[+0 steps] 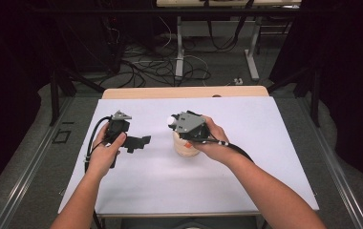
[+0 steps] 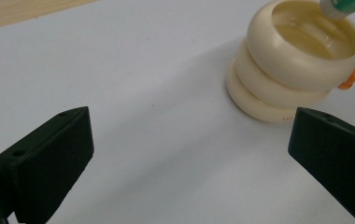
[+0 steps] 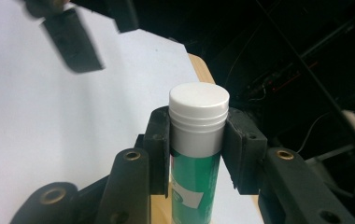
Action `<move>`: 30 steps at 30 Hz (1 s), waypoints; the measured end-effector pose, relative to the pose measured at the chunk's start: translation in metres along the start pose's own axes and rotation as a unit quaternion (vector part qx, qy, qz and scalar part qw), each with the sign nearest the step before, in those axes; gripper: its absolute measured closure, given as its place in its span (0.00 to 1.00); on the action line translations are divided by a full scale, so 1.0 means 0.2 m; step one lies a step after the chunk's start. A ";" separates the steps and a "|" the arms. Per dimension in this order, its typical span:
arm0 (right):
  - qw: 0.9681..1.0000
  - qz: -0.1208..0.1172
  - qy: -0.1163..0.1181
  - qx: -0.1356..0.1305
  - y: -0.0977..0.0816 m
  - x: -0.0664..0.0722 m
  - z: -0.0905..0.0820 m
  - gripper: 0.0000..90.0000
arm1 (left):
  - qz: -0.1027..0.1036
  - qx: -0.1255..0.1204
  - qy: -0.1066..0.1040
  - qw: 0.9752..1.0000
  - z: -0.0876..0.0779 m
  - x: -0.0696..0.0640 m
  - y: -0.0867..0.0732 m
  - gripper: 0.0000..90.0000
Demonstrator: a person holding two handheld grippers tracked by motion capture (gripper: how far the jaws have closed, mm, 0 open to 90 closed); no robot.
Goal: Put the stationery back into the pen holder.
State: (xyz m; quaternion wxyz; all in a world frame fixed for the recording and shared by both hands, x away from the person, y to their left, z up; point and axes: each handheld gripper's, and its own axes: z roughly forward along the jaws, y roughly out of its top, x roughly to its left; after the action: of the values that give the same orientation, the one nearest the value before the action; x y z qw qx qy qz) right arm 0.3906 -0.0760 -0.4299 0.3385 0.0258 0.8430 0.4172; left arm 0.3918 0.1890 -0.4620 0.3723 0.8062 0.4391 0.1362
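A cream ribbed cup (image 1: 185, 147) stands upright near the middle of the white table top. My right gripper (image 1: 178, 123) is just above it, shut on a green tube (image 3: 195, 182) with a white cap (image 3: 199, 105); the jaws (image 3: 198, 140) pinch it just below the cap. In the left gripper view the cup (image 2: 278, 88) is at the upper right, with the tube's end (image 2: 344, 5) over its mouth. My left gripper (image 1: 136, 142) is to the left of the cup, low over the table. Its jaws (image 2: 189, 158) stand wide open with nothing between them.
The white table top (image 1: 170, 191) has bare room in front of and to both sides of the cup. A wooden edge (image 1: 184, 92) runs along the far side. Beyond it are cables and metal table legs (image 1: 179, 57) on the floor.
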 end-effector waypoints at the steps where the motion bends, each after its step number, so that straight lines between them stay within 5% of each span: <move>1: 1.000 0.014 0.003 -0.004 -0.01 -0.01 0.00 0.72 | 0.003 0.005 0.003 1.000 0.00 0.00 -0.01 0.00; 5: 0.998 0.061 0.012 -0.015 -0.04 -0.03 0.01 0.72 | 0.006 0.003 0.008 1.000 0.02 0.02 -0.06 0.00; 15: 0.987 0.158 0.020 -0.035 -0.15 -0.06 0.06 0.72 | 0.000 -0.007 0.009 1.000 0.01 0.05 -0.09 0.00; 30: 0.971 0.234 0.029 -0.029 -0.31 0.00 0.06 0.68 | -0.009 -0.009 0.009 1.000 0.00 0.06 -0.10 0.00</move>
State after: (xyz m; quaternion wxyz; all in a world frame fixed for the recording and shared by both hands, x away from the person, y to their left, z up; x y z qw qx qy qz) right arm 0.4135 -0.1074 -0.4793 0.2076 0.2002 0.8109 0.5092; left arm 0.3867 0.2047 -0.4771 0.3765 0.7974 0.4489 0.1442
